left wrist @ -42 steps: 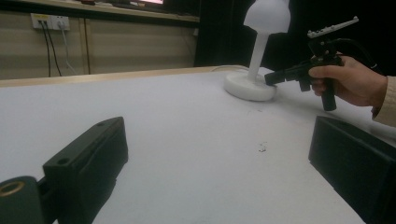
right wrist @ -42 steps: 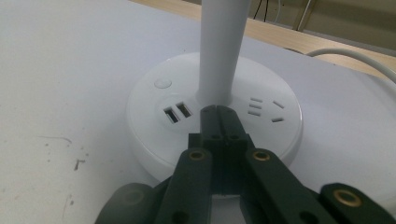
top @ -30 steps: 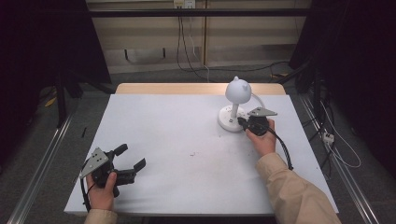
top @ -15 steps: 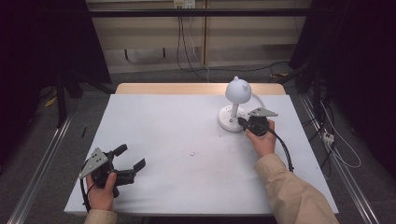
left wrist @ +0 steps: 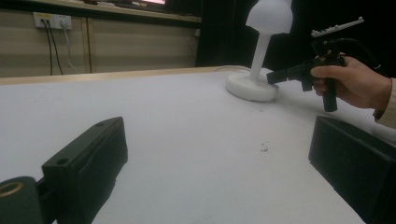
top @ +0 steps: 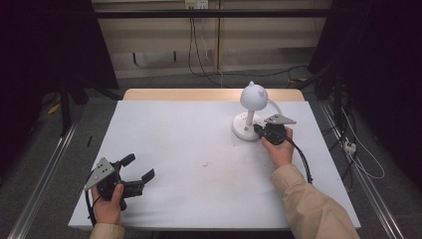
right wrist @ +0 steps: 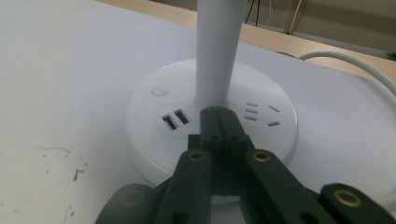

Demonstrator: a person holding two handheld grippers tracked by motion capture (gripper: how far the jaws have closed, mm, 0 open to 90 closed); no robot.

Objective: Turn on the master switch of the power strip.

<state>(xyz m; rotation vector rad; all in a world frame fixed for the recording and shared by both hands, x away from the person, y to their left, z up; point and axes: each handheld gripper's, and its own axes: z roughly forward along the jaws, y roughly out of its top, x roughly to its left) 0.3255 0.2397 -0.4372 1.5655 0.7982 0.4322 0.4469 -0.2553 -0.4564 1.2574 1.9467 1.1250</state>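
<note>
A white desk lamp [top: 253,97] with a rounded head stands on a round base [top: 240,130] at the table's right rear. The base [right wrist: 154,112] carries a round button [right wrist: 160,90], two USB ports [right wrist: 175,120] and socket slots. My right gripper [top: 257,128] is shut with nothing between its jaws. Its tips [right wrist: 218,112] lie over the base top at the foot of the stem [right wrist: 219,46]; whether they touch it I cannot tell. My left gripper [top: 139,168] is held low near the front left corner, open and holding nothing, far from the lamp [left wrist: 261,51].
The white table top [top: 189,134] has a wooden strip along its far edge. The lamp's white cable [right wrist: 345,60] curves off behind the base. Small dark specks [top: 205,164] mark the middle. Metal rails run along both sides on the floor.
</note>
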